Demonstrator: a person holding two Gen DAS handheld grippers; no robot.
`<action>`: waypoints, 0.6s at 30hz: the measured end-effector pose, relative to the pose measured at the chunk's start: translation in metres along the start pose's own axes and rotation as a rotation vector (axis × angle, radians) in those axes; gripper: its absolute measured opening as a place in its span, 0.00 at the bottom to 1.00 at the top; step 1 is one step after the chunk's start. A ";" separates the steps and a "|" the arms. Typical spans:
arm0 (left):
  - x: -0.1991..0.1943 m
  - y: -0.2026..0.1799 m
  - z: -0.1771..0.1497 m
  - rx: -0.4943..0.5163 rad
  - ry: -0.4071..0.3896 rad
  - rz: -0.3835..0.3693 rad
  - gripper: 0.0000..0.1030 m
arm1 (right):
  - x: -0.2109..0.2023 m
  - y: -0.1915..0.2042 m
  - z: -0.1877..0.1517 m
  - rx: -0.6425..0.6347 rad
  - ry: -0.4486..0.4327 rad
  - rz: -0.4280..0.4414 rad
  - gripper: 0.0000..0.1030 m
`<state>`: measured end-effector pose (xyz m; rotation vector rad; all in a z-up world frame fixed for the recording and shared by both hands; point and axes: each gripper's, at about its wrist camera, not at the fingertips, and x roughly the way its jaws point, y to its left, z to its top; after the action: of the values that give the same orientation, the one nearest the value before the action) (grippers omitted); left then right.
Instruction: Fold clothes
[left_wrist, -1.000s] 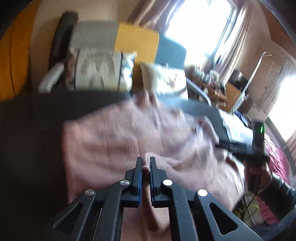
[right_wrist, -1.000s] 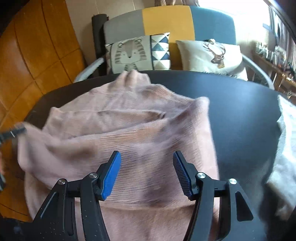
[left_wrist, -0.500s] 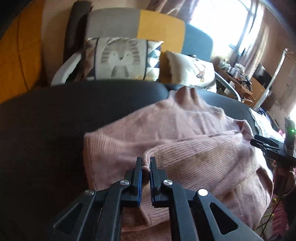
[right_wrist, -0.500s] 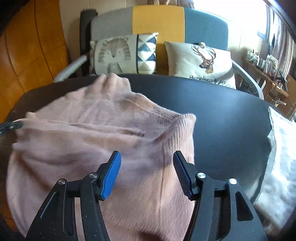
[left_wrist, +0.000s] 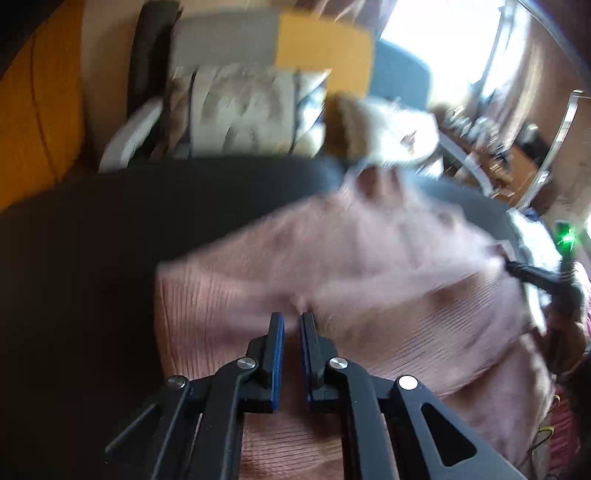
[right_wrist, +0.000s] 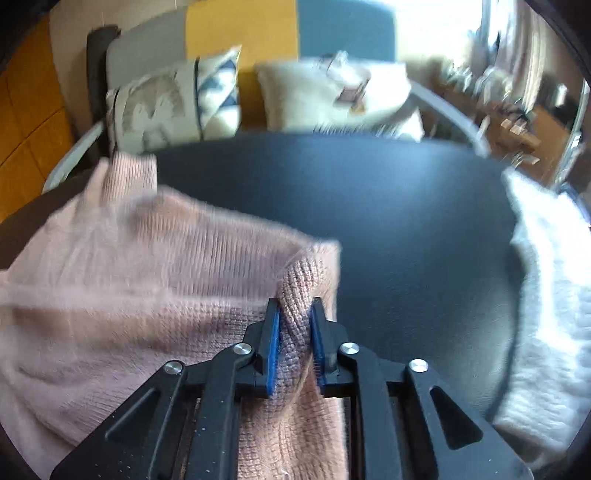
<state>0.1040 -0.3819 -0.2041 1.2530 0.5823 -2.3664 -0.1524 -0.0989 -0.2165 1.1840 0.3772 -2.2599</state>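
A pink knitted sweater (left_wrist: 369, 288) lies spread on a dark round table (left_wrist: 110, 258). My left gripper (left_wrist: 291, 321) is shut on a fold of the sweater near its left edge. In the right wrist view the same sweater (right_wrist: 147, 277) fills the left half, its collar pointing to the far left. My right gripper (right_wrist: 295, 310) is shut on a bunched corner of the sweater at its right edge. The right gripper also shows at the far right of the left wrist view (left_wrist: 532, 275). Both views are motion-blurred.
A white fluffy garment (right_wrist: 546, 302) lies at the table's right side. Behind the table (right_wrist: 406, 221) stands a grey, yellow and blue sofa (right_wrist: 240, 33) with patterned cushions (right_wrist: 173, 103). Cluttered furniture stands at the far right.
My right gripper was open above the sweater and has now closed on its right corner. My left gripper stays shut on the sweater. Both views have shifted and blurred.
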 end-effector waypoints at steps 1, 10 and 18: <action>0.005 0.000 -0.001 -0.001 0.016 0.011 0.08 | -0.003 0.003 0.000 -0.029 -0.016 -0.006 0.25; -0.062 -0.017 0.002 0.039 -0.217 0.089 0.14 | -0.082 0.021 -0.009 -0.062 -0.185 0.136 0.39; 0.002 -0.054 0.001 0.183 -0.088 0.038 0.18 | -0.038 0.030 -0.034 -0.066 -0.014 0.265 0.40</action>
<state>0.0742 -0.3374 -0.1962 1.2154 0.3179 -2.4742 -0.0947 -0.0941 -0.2044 1.1136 0.2693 -2.0112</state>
